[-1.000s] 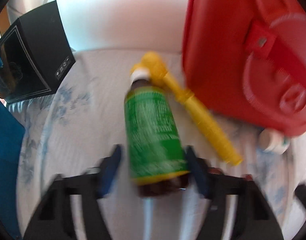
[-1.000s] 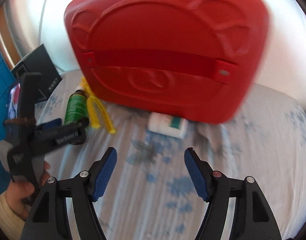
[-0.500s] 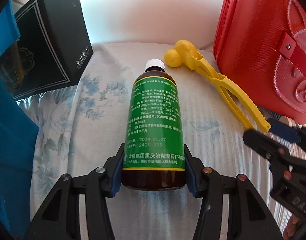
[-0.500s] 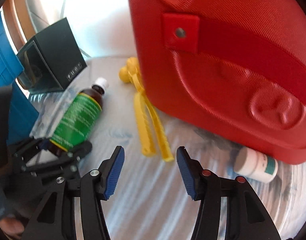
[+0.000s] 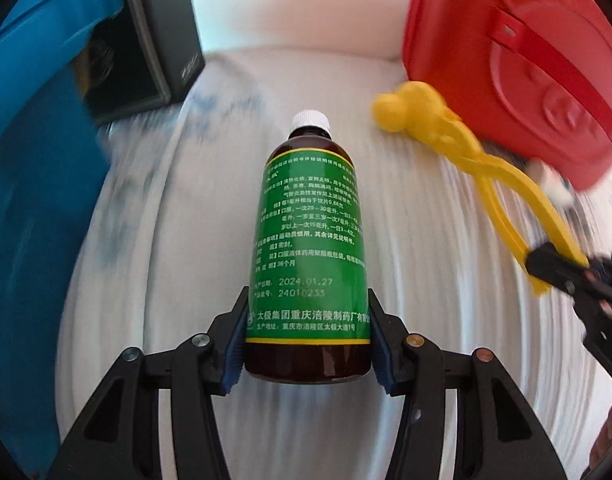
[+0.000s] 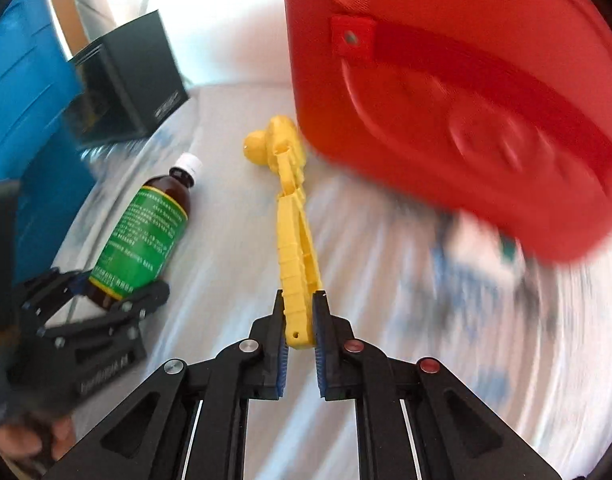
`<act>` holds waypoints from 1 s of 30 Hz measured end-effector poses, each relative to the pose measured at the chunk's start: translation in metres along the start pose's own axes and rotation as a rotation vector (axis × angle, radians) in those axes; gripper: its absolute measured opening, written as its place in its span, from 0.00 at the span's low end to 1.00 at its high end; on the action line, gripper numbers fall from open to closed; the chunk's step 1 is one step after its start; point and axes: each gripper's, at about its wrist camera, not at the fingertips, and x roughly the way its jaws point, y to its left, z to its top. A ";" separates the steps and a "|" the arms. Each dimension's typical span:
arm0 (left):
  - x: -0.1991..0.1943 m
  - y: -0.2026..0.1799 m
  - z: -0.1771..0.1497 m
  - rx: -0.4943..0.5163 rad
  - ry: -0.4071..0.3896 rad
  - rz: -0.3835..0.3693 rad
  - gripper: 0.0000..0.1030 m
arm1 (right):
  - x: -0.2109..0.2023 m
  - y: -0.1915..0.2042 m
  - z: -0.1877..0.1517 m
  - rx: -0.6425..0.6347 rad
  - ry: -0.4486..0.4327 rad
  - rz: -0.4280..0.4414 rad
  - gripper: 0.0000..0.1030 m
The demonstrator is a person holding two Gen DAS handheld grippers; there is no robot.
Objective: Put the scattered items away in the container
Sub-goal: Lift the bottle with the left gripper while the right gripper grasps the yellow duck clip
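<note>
Here the red case [image 6: 458,92] is seen standing upright at the far right of the floral bedsheet [image 5: 426,320], its moulded face and strap turned toward the cameras. A blue container [image 5: 38,208] is seen at the left edge, with a black box [image 5: 146,40] just behind it. The brown medicine bottle [image 5: 308,256], green-labelled and white-capped, is held at its base by the left tool [image 5: 308,344], whose blue pads are pressed against both sides, cap pointing away. The yellow clamp toy [image 6: 294,216] is laid on the sheet beside the case, and its handle ends are pinched between the narrow-set pads of the right tool [image 6: 300,344]. A small white bottle [image 6: 478,248] is glimpsed, blurred, under the case's lower edge.
</note>
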 end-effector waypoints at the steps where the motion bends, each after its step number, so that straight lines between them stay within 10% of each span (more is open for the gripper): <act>1: -0.007 -0.001 -0.011 -0.004 0.014 -0.006 0.49 | -0.009 0.000 -0.016 0.019 0.024 0.019 0.10; 9: -0.050 -0.019 -0.083 0.022 0.088 -0.060 0.49 | -0.073 -0.007 -0.134 0.151 0.162 0.056 0.12; 11: -0.051 -0.017 -0.082 0.023 0.106 -0.067 0.49 | -0.084 -0.010 -0.150 0.144 0.178 0.028 0.32; 18: -0.069 -0.017 -0.068 0.047 0.042 -0.052 0.71 | -0.113 -0.005 -0.123 0.095 0.060 -0.009 0.55; 30: -0.007 -0.016 -0.053 0.045 0.145 -0.008 0.73 | -0.026 0.015 -0.077 -0.019 0.114 -0.072 0.55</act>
